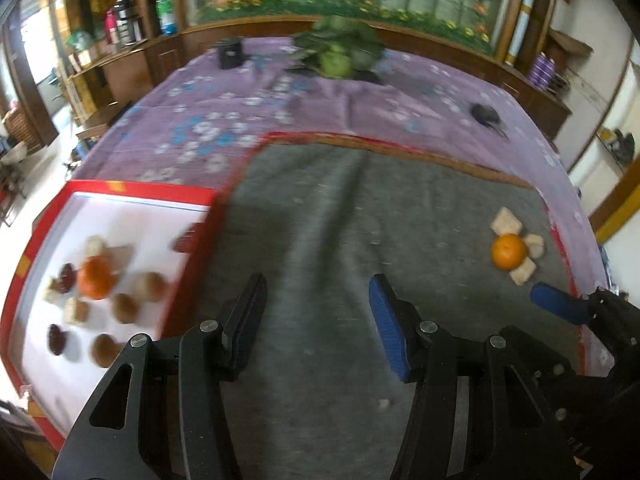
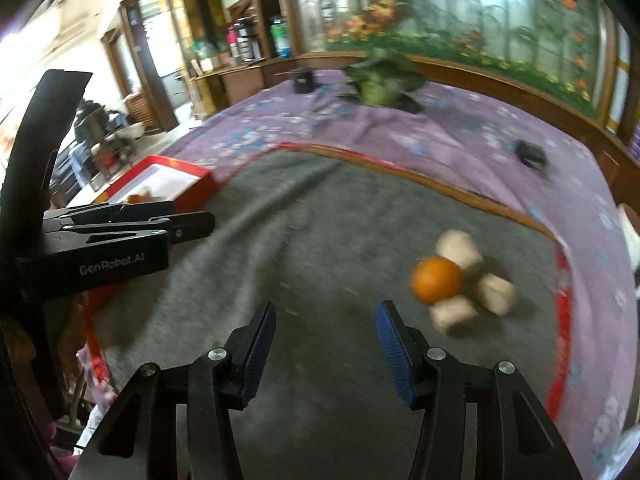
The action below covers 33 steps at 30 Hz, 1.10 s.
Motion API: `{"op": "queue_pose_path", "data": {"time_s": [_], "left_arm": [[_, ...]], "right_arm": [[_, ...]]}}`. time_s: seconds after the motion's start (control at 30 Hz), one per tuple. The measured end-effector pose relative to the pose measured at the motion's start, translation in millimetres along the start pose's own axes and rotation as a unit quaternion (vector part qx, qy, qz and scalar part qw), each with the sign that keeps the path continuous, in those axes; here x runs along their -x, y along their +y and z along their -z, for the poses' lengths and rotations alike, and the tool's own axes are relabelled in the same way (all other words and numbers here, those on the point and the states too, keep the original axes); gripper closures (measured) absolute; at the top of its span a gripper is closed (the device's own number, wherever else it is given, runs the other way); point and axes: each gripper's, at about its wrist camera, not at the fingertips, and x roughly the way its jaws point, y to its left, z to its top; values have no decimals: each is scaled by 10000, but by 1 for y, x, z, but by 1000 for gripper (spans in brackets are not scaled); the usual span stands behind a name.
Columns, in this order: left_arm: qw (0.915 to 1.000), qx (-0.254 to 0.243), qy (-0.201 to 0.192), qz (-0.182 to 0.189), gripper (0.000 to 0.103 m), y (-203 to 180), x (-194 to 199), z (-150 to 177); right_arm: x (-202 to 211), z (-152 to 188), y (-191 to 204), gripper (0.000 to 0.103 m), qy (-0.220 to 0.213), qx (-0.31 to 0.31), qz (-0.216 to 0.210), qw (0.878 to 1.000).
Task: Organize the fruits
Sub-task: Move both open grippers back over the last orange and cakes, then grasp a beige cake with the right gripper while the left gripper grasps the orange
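Grey mat (image 1: 320,240): felt-like cloth with a red and tan border, rumpled down the middle, lying on a purple flowered tablecloth (image 1: 248,112).
Left gripper (image 1: 316,312): fingers spread wide over bare mat, nothing between them; one pad shows blue, the other dark.
Right gripper (image 2: 326,330): also gaping, blue pads apart, nothing held, hovering low above the mat.
Loose orange (image 2: 437,280): sitting on the mat ahead and to the right of the right gripper, touching three pale chunks (image 2: 496,292) that crowd around it.
Same orange from the left wrist view: far right of the mat, near the red border, with the right gripper's blue fingertip just below it.
Red box (image 1: 140,192): white inside, at the mat's left edge, just left of the left gripper.
Box contents: a second orange (image 1: 95,278) among brown roundish fruits (image 1: 149,286), dark red ones and pale pieces; too blurred to name them surely.
Far end of table: leafy green heap (image 1: 338,46) and a small dark box (image 1: 230,53).
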Motion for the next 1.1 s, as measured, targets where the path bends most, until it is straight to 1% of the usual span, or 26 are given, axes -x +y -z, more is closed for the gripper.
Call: {"op": "queue_pose_path", "data": {"time_s": [0.2,0.33,0.43,0.5,0.7,0.83,0.9,0.93,0.97,1.1], "left_arm": [[9989,-339,161,272,50,-36,-12,-1],[9976,-472,281,415,50,-54,-22,-2],[9966,-562,353,497,50,-66,-27,-3],[9961,-586,386,537,50,-71,-28,-3],[9960,-586,414,532,50,-72,-32,-5],[9961,-556,421,547,50,-72,-35,-8],[9959,-541,443,580,50,-73,-37,-10],[9957,-541,460,599,50,-75,-38,-11],[9954,-551,477,621,50,-77,-39,-12],[9933,-662,501,799,50,-88,-40,-15]], "right_arm": [[15,21,-42,52,24,-352,261,9990],[18,31,-65,52,33,-617,300,9976],[17,32,-73,52,-28,-736,198,9971],[14,28,-71,52,-67,-649,52,9979],[-10,11,-60,52,34,-37,-42,10000],[-25,0,-67,51,85,154,56,9998],[-32,-3,-71,59,128,161,-63,9998],[-35,-3,-72,71,187,167,-94,9996],[-37,-2,-72,78,249,177,-69,9995],[-26,7,-74,78,162,138,-103,9997]]}}
